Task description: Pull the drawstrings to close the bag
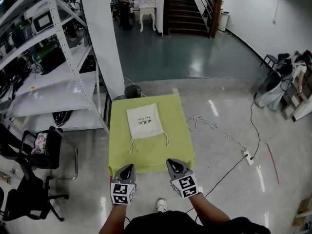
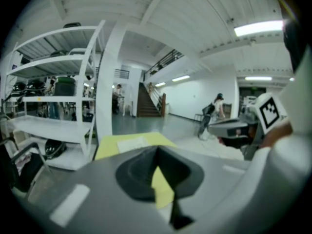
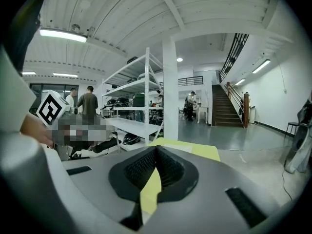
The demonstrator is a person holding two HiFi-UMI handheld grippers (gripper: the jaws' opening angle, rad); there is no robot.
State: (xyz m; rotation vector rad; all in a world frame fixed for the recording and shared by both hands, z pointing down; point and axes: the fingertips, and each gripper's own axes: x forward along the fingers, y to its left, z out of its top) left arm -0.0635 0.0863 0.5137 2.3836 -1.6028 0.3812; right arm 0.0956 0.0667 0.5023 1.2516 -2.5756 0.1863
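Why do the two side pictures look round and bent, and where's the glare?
Left gripper view: wide-angle lens bows the shelf, corners go black, ceiling lamp blows out. Right gripper view: same bowing. Head view: lamp reflections shine on the floor.

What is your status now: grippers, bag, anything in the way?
Left gripper and right gripper shut, empty, at the yellow table near edge. Bag flat on it, drawstrings loose, untouched. Nothing seen in the way.

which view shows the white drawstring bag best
The head view: the whole bag lies flat on the yellow-green table, both drawstrings trailing toward the person. The left gripper view shows it only as a far-off pale patch on the table; in the right gripper view it is hard to make out.
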